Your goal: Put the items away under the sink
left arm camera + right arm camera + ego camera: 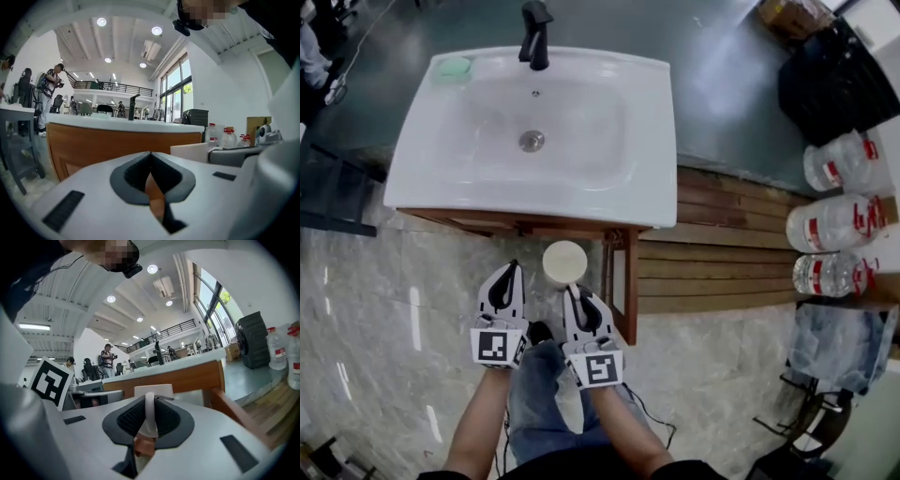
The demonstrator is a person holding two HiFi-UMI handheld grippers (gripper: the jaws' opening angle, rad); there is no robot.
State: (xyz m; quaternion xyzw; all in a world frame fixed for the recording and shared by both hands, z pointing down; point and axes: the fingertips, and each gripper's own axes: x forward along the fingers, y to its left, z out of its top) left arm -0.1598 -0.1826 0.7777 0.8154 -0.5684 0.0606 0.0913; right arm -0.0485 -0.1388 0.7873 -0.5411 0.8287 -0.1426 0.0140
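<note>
From the head view, a white glossy ceramic sink (609,89) with a rounded rectangular basin sits on a brown wooden cabinet (520,225). A matte black faucet (535,36) stands at its far edge, and a pale green soft-looking pad (453,67) lies at the far left corner. The floor is polished grey marble-patterned tile (384,319). To the right, clear ribbed plastic water jugs (834,223) with red labels rest on slatted wooden decking (712,253). The cream-white round cup (565,263) is just in front of the cabinet's near edge, below the sink rim. The right gripper (573,290) meets it from the near side. The left gripper (513,268) is just to its left, apart from the cup.

In the left gripper view, the left gripper (151,154) has its dark rubbery pads drawn together with nothing between them – only the wood shows through the slit. The smooth white counter edge (117,123) curves above the orange-brown cabinet front (103,146), and the cup (190,152) shows at the right.

In the right gripper view, the right gripper (149,399) is clamped on the cup (161,390). A thin curved white strip of it is pinched between the textured black pads, with the cup's plain cylindrical body just beyond.
</note>
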